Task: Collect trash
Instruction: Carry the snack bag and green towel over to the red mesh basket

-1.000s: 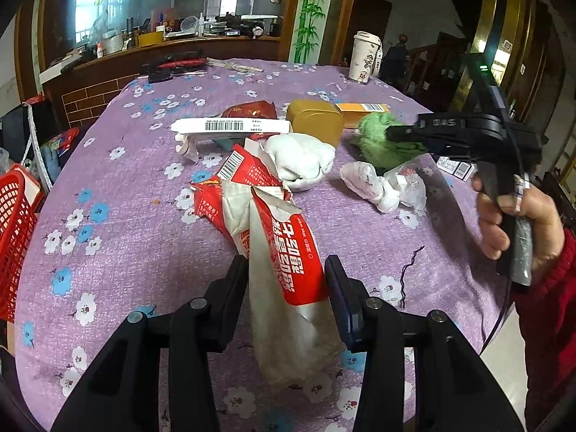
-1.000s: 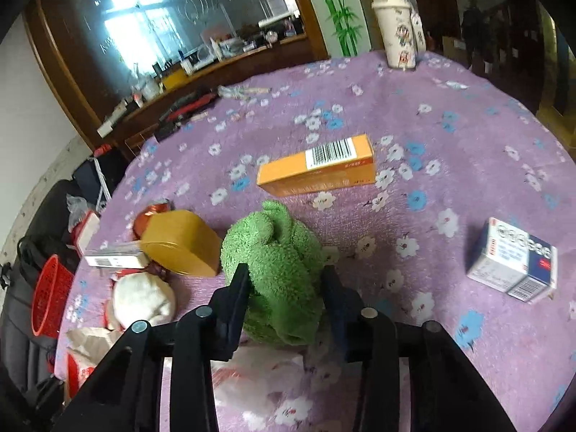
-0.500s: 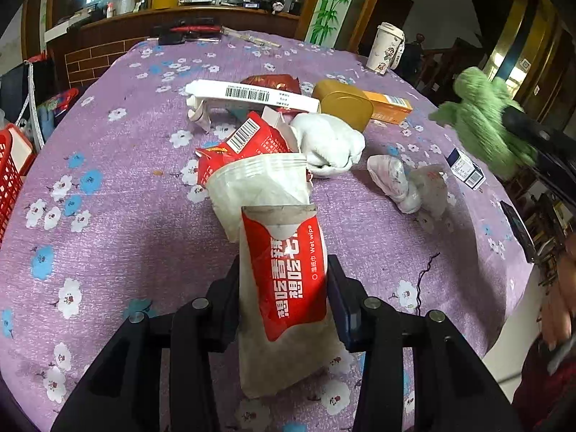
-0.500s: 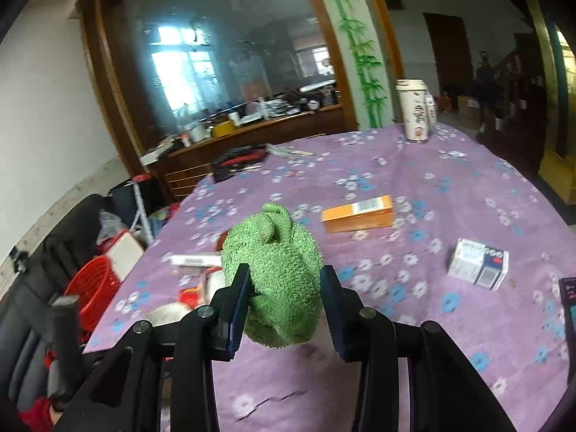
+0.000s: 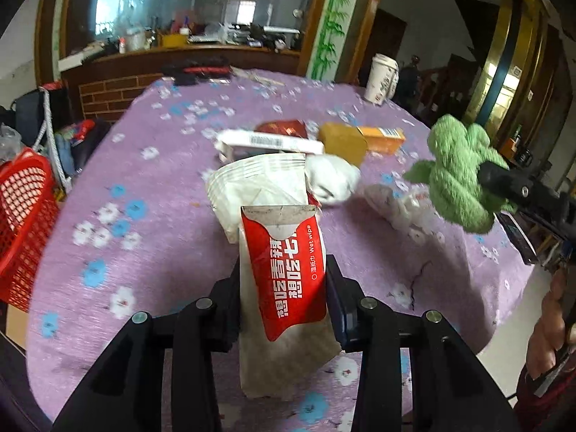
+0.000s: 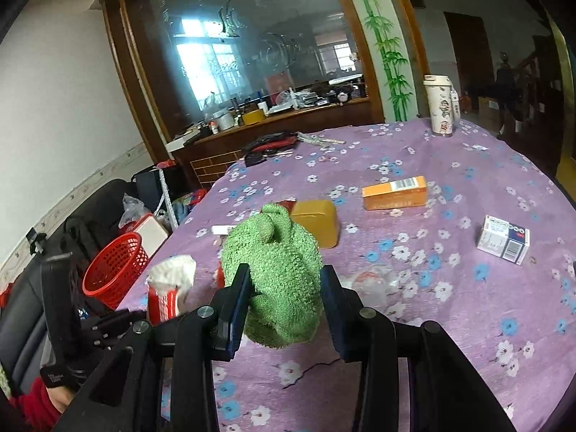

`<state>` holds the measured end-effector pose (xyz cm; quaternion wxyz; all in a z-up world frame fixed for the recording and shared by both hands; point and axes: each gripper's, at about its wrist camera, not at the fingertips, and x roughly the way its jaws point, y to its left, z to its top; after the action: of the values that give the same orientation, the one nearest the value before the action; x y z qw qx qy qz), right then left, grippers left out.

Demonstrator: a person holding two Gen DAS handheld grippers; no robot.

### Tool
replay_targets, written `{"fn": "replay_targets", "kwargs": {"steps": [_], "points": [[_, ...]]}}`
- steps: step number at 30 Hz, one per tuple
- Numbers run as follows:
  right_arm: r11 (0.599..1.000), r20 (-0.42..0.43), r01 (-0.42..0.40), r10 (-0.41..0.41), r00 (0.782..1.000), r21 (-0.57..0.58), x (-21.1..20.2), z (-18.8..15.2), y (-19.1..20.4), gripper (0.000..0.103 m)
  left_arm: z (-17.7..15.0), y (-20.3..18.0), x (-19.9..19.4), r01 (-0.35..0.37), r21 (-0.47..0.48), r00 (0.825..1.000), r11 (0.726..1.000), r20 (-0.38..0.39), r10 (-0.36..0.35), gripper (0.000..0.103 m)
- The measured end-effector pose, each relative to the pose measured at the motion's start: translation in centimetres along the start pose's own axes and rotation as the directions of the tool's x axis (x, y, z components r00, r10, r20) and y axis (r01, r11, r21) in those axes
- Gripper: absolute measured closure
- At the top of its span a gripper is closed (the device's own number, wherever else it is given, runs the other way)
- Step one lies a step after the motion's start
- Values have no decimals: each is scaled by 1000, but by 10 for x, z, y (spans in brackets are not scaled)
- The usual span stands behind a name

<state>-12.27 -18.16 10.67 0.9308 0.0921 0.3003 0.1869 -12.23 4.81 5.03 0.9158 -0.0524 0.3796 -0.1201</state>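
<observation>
While each gripper is clamped on trash, left (image 5: 282, 309) on the wrapper (image 5: 284, 262), right (image 6: 284, 309) on the cloth (image 6: 277, 270), both hang clear of the tabletop (image 6: 468, 324) for binning.

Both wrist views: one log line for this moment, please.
left gripper: shut on wet wipe packet | right gripper: shut on green cloth | both lifted off table | red basket: nearby

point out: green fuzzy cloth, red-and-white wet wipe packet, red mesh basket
green fuzzy cloth (image 6: 277, 273), right wrist view, middle of bundle
red-and-white wet wipe packet (image 5: 288, 270), left wrist view, red label
red mesh basket (image 6: 115, 270), right wrist view, side wall
</observation>
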Motion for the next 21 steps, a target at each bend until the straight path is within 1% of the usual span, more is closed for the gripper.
{"fn": "replay_targets", "kwargs": {"steps": [5,11,15,21], "points": [[1000,-16,-13,13,1000,-11,6,-2,12,61,5,7,-8,-33,0,999,999,27,33,65],[999,-40,-27,26,999,-26,17,-2,23,61,7,12,-12,-44,3,998,999,35,44,65],[998,-51,-37,35,998,-40,22,0,32,61,8,16,-19,-64,4,996,998,56,64,65],[996,-75,-65,61,995,-59,33,2,48,61,10,31,-28,-94,-17,993,995,70,95,65]]}}
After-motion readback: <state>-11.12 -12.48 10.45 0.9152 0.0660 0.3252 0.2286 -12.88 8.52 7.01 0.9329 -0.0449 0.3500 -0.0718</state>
